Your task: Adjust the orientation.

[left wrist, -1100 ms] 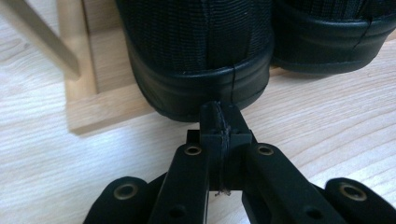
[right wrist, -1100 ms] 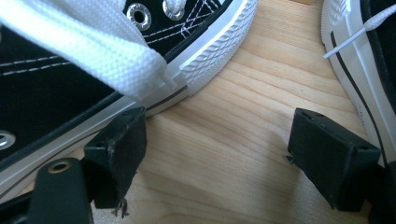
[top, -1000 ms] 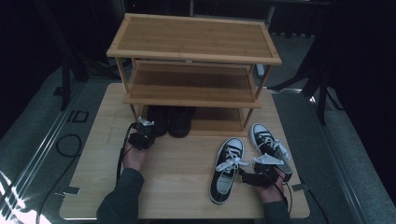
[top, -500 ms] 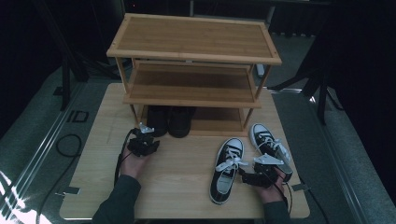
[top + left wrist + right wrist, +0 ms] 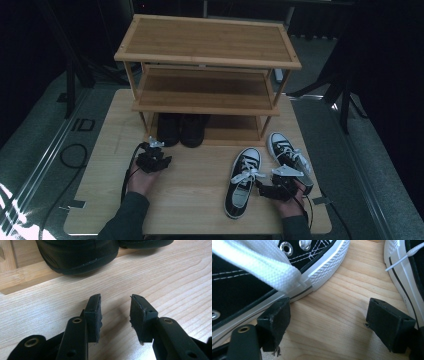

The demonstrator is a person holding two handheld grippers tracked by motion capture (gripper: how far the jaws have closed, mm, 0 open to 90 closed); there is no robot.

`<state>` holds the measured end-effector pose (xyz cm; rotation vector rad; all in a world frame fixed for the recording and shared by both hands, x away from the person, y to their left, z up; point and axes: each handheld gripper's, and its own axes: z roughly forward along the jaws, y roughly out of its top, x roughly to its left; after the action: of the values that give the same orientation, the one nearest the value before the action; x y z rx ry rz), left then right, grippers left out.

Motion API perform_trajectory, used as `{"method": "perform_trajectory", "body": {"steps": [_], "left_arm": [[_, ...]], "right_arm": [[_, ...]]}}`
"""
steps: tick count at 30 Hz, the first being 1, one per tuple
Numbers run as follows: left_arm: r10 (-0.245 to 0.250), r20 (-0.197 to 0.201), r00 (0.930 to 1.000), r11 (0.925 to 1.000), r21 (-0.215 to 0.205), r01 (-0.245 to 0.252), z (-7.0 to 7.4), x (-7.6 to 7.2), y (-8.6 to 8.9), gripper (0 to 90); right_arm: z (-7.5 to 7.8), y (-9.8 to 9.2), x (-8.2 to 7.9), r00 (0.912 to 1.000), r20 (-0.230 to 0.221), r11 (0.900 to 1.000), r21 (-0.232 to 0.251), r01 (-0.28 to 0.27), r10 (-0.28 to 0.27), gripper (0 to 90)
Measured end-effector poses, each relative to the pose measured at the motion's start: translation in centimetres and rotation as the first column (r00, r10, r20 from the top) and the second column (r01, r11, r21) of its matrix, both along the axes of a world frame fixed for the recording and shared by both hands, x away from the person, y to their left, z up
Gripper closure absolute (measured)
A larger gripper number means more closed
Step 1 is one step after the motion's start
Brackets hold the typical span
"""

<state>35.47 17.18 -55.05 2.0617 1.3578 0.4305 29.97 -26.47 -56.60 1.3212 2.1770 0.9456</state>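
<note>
The left tongs (image 5: 154,161) sit low over the worktop (image 5: 200,175), toward its left side, just in front of the rack (image 5: 207,55) that stands along the far edge. Their jaws have just been opening and now stand apart with bare wood between them. In the left gripper view, the left tongs (image 5: 115,312) point at the heel of a dark shoe (image 5: 77,255) that rests on the rack's bottom board, near but not touching. From above, two dark shoes (image 5: 181,129) stand side by side under the lowest shelf, just beyond the jaw tips.

The right tongs (image 5: 267,189) lie near the front right corner of the worktop, between two black-and-white sneakers. The left sneaker (image 5: 243,180) lies just to their left, toe toward the rack; the right sneaker (image 5: 289,157) lies just beyond and to their right. In the right gripper view, the right tongs (image 5: 327,315) are spread wide with bare wood between the jaws; the left sneaker's white sole (image 5: 322,267) runs close beside one jaw, and the other sneaker's sole (image 5: 399,282) beside the other jaw. A white lace (image 5: 259,265) hangs across the top.
</note>
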Motion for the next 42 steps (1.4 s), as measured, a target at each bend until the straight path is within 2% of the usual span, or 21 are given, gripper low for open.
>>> {"method": "perform_trajectory", "body": {"steps": [10,15,16,17,18,19,21,22,23,24,25,33,38,42], "left_arm": [[0.02,-0.001,0.9998,0.9998,-0.007,-0.02,-0.1,-0.2,0.5,59.7],[0.007,-0.005,1.0,1.0,-0.002,-0.007,-0.2,-0.3,0.4,60.4],[0.007,-0.004,1.0,1.0,-0.003,-0.007,-0.2,-0.2,0.4,60.5],[0.007,-0.004,1.0,1.0,-0.005,-0.007,-0.2,-0.2,0.4,60.6],[0.007,-0.004,1.0,1.0,-0.005,-0.007,-0.2,-0.2,0.4,60.6],[0.004,-0.003,1.0,1.0,-0.007,-0.004,-0.2,-0.2,0.4,60.5],[0.005,-0.003,1.0,1.0,-0.008,-0.005,-0.2,-0.2,0.5,60.5],[0.005,-0.003,1.0,1.0,-0.008,-0.005,-0.2,-0.2,0.5,60.5],[0.005,-0.004,1.0,1.0,-0.006,-0.005,-0.2,-0.2,0.5,60.5],[0.005,-0.004,1.0,1.0,-0.006,-0.005,-0.2,-0.2,0.5,60.6],[0.006,-0.001,1.0,1.0,-0.008,-0.006,-0.2,-0.3,0.5,60.6],[0.001,-0.005,1.0,1.0,-0.009,-0.001,-0.2,-0.3,0.5,60.6],[0.007,-0.002,1.0,0.9999,-0.012,-0.007,-0.1,-0.3,0.7,60.9],[0.011,-0.001,0.9999,0.9999,-0.011,-0.011,-0.1,-0.3,0.8,60.9]], "right_arm": [[0.0,0.0,0.0,1.0,0.001,1.0,0.0,-0.005,0.005,19.8],[0.1,0.1,0.0,1.0,-0.004,1.0,-0.003,0.0,0.0,22.7],[0.2,0.2,-0.1,1.0,-0.008,1.0,-0.005,0.003,-0.003,27.9],[0.3,0.3,-0.2,0.9999,-0.009,1.0,-0.006,0.012,-0.012,37.9],[0.3,0.3,-0.2,0.9999,-0.009,1.0,-0.006,0.012,-0.012,37.9],[0.6,0.5,-0.3,0.9998,-0.014,1.0,-0.012,0.016,-0.017,53.4],[0.8,0.6,-0.4,0.9998,-0.016,1.0,-0.014,0.015,-0.015,64.5],[0.8,0.6,-0.4,0.9998,-0.016,1.0,-0.014,0.015,-0.015,64.5],[1.2,0.6,-0.5,0.9997,-0.008,1.0,-0.02,0.023,-0.023,81.2],[1.2,0.6,-0.5,0.9997,-0.008,1.0,-0.02,0.023,-0.023,81.2],[1.6,0.5,-0.5,0.9997,0.002,0.999,-0.022,0.025,-0.025,90.0],[1.5,1.7,0.3,0.9985,-0.054,0.998,-0.062,0.003,-0.007,90.0],[1.8,2.2,0.9,0.9984,-0.056,0.997,-0.074,-0.001,-0.003,90.0],[1.8,2.3,1.3,0.9984,-0.057,0.998,-0.065,-0.008,0.004,90.0]]}}
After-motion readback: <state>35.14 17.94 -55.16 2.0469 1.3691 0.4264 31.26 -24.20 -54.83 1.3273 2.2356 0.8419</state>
